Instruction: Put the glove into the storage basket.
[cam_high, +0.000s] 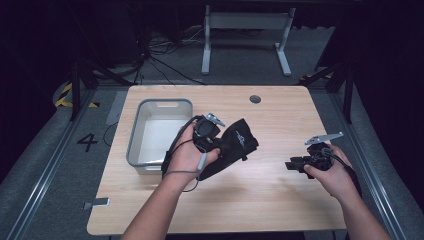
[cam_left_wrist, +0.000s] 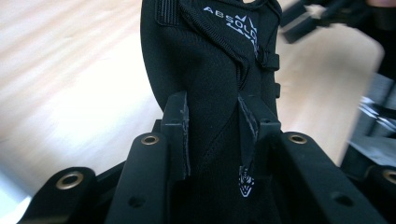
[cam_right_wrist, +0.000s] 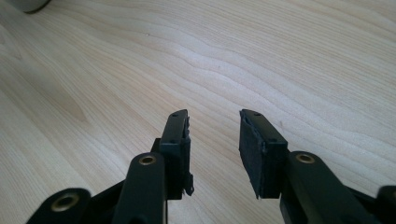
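Gripping black bag (cam_left_wrist: 205, 70) in left tongs (cam_left_wrist: 212, 126) | right tongs (cam_right_wrist: 215, 140) released, over bare table (cam_right_wrist: 280, 56)

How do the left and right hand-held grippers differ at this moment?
The left hand-held gripper is clamped on a black shoe; the right hand-held gripper stands open with nothing between its jaws. The left is beside the grey bin, the right nearer the table's right edge. Both have black jaws.

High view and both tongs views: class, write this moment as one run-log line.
left tongs: shut on black shoe | right tongs: open, nothing between, over table | grey bin: beside shoe
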